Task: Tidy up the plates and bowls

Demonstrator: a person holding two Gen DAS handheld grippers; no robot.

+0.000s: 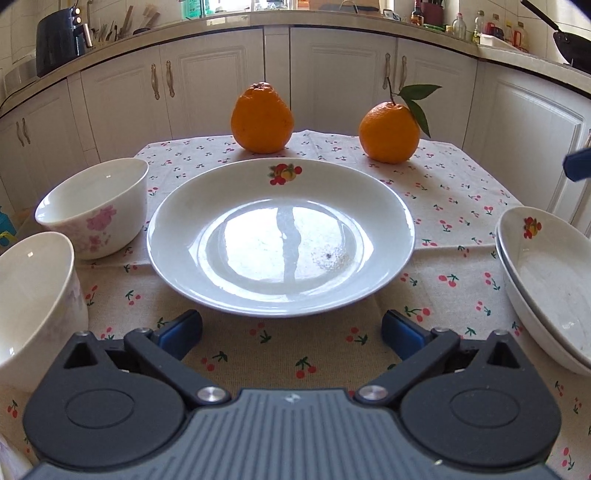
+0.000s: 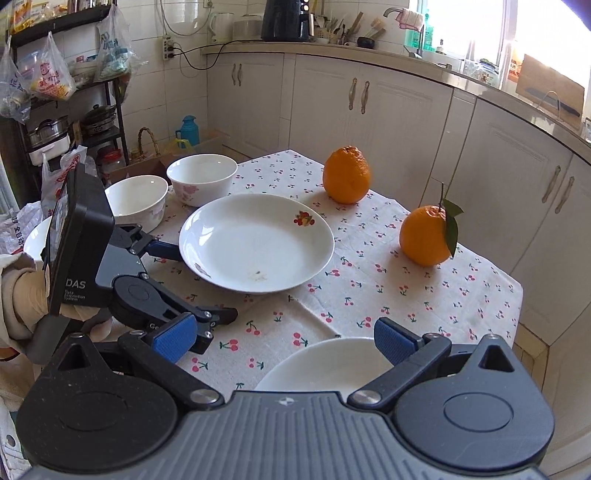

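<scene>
Plate, white glazed ceramic w/ fruit decal point(image 1: 280, 236), sat centre of cherry-print tablecloth point(image 1: 332, 343), untouched, left gripper point(image 1: 291, 328) and right gripper point(image 2: 284, 339) both spread wide, empty; judged rigid, slick, breakable, best pinched at near rim.

Two oranges sit on the cherry-print cloth point(image 1: 436, 192) near the table's far edge: the plain orange point(image 1: 262, 118) toward the far left corner, the leafed orange point(image 1: 389, 133) toward the far right, well apart. Behind runs a white cabinet point(image 1: 207, 85) row under a counter point(image 2: 424, 70) carrying a dark air fryer point(image 2: 285, 18), a kettle point(image 2: 219, 24), utensils and bottles, with a black pan point(image 1: 569, 40) at the right end. Left of the table stands a black rack point(image 2: 66, 99) hung with plastic bags and holding pots, and a blue flask point(image 2: 187, 131) on the floor by it
</scene>
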